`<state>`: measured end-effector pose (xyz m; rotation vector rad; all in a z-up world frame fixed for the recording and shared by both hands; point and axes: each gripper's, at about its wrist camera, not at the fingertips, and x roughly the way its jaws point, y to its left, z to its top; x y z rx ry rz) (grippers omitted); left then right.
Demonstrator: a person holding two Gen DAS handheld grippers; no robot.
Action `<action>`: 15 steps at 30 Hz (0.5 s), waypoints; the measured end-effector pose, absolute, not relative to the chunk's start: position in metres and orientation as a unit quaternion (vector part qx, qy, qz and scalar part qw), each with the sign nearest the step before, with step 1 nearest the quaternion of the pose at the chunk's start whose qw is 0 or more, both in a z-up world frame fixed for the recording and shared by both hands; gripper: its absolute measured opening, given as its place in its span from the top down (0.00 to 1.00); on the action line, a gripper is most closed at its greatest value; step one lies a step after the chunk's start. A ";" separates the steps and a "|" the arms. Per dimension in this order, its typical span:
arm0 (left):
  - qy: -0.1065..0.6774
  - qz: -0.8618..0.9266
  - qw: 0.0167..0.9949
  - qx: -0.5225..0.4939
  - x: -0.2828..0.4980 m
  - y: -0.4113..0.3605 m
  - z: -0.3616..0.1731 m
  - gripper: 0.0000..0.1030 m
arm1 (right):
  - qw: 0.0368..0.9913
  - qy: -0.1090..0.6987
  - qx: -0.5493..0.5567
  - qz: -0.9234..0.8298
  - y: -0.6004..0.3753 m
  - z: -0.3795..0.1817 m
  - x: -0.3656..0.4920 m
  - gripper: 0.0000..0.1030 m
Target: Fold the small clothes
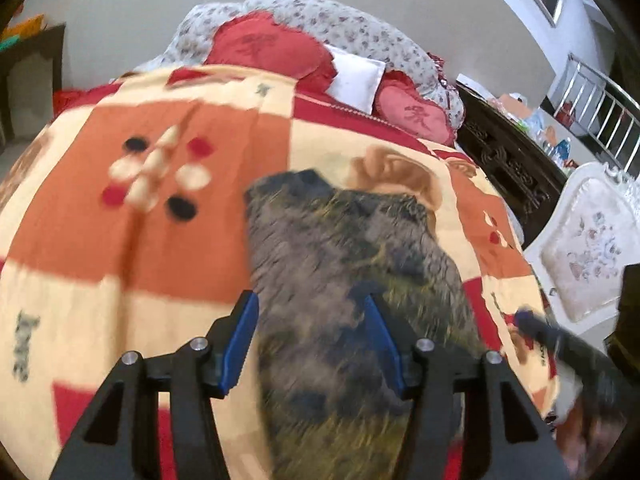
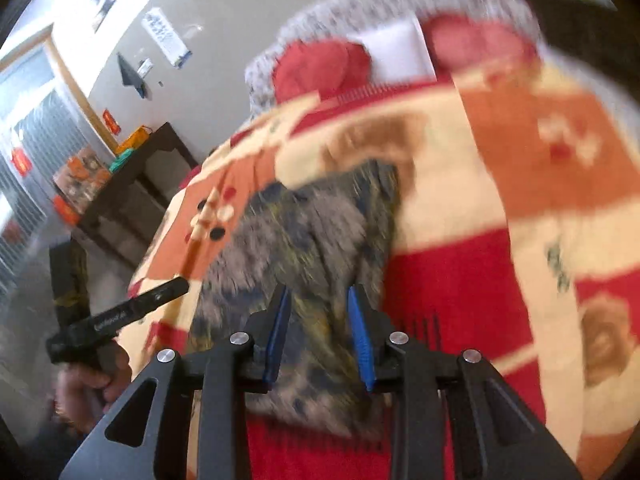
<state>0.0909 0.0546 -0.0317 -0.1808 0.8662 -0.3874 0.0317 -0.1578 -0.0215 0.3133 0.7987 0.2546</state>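
Observation:
A small camouflage garment (image 1: 340, 264) in grey, olive and dark blue lies flat as a long strip on the patterned bed blanket (image 1: 120, 220). My left gripper (image 1: 310, 300) is open above its near part, blue pads apart, holding nothing. The garment also shows in the right wrist view (image 2: 304, 240). My right gripper (image 2: 318, 294) is open over its near end, empty. The right gripper's body shows at the lower right of the left wrist view (image 1: 560, 344). The left gripper's body shows at the left of the right wrist view (image 2: 132, 308). Both views are motion-blurred.
Red cushions (image 1: 268, 48), a white pillow (image 1: 356, 76) and a floral quilt (image 1: 360, 28) lie at the bed's head. A dark carved cabinet (image 1: 508, 160) and a white upholstered chair (image 1: 588, 248) stand to the right. A dark side table (image 2: 132, 184) stands to the left.

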 end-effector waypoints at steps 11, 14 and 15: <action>0.393 -0.152 0.904 -0.071 0.108 0.012 -0.091 0.40 | 0.865 0.490 0.099 0.024 -0.219 -0.093 0.096 0.97; 0.392 -0.163 0.900 -0.097 0.111 0.020 -0.094 0.40 | 0.875 0.460 0.147 0.046 -0.240 -0.069 0.097 0.97; 0.391 -0.166 0.899 -0.109 0.111 0.023 -0.094 0.40 | 0.880 0.452 0.133 0.066 -0.233 -0.059 0.099 0.97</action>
